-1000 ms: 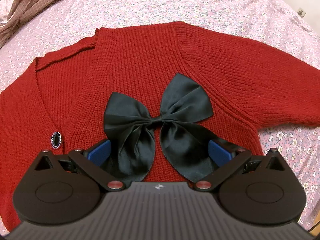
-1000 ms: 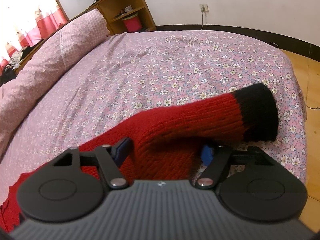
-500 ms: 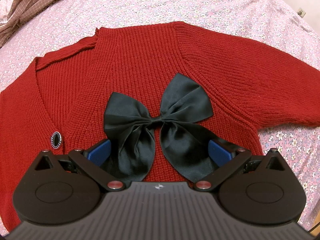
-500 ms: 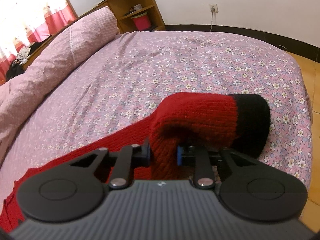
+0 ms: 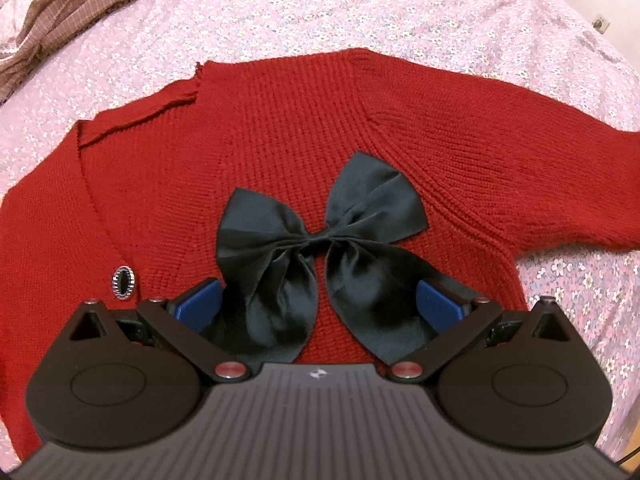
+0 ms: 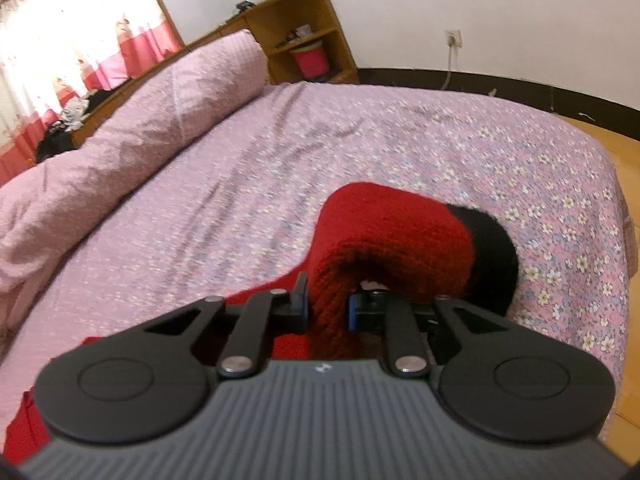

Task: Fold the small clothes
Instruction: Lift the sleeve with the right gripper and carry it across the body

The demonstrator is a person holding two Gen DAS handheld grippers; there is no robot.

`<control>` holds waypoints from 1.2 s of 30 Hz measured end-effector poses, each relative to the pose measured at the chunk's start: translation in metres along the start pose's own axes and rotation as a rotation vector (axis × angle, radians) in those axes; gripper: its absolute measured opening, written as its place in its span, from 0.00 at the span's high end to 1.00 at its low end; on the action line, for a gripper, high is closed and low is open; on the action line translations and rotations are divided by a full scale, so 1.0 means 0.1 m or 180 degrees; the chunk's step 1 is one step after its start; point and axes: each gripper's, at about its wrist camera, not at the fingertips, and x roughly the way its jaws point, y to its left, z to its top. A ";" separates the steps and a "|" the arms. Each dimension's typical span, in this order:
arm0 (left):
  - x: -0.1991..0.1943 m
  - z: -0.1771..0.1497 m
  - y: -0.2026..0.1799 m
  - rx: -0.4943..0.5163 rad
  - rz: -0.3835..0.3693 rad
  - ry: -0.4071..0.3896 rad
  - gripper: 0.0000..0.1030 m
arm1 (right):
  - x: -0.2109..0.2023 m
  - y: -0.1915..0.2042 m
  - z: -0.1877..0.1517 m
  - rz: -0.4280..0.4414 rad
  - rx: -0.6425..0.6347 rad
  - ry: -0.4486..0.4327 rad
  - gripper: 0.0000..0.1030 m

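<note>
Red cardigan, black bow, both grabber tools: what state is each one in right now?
Red cardigan: lying flat, front up, on the flowered bedspread.
Sleeve: bunched and lifted off the bed; black cuff hanging.
Black bow: tied, resting on the cardigan's front.
Button: appears fastened.
Left gripper: open, over the bow's tails, holding nothing.
Right gripper: jaws closing, pads pressing the sleeve between them.

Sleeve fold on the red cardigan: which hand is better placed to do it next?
Right. The right tool is closing on the bunched sleeve, already raised off the bedspread. The left tool stands open over the black bow, gripping nothing.
</note>
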 end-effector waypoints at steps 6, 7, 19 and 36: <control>-0.11 -0.05 0.09 -0.0006 0.0069 -0.0040 0.00 | -0.14 0.20 0.04 0.0209 -0.0075 -0.0073 0.81; -0.13 -0.06 0.11 -0.0021 0.0070 -0.0045 0.00 | -0.16 0.23 0.05 0.0242 -0.0087 -0.0082 0.81; -0.38 -0.16 0.61 -0.0270 0.0210 -0.0206 0.00 | -0.38 0.65 -0.02 0.0608 -0.0253 -0.0107 0.81; -0.70 -0.54 1.41 -0.0756 0.0450 -0.0277 0.00 | -0.61 1.33 -0.20 0.1095 -0.0567 -0.0027 0.81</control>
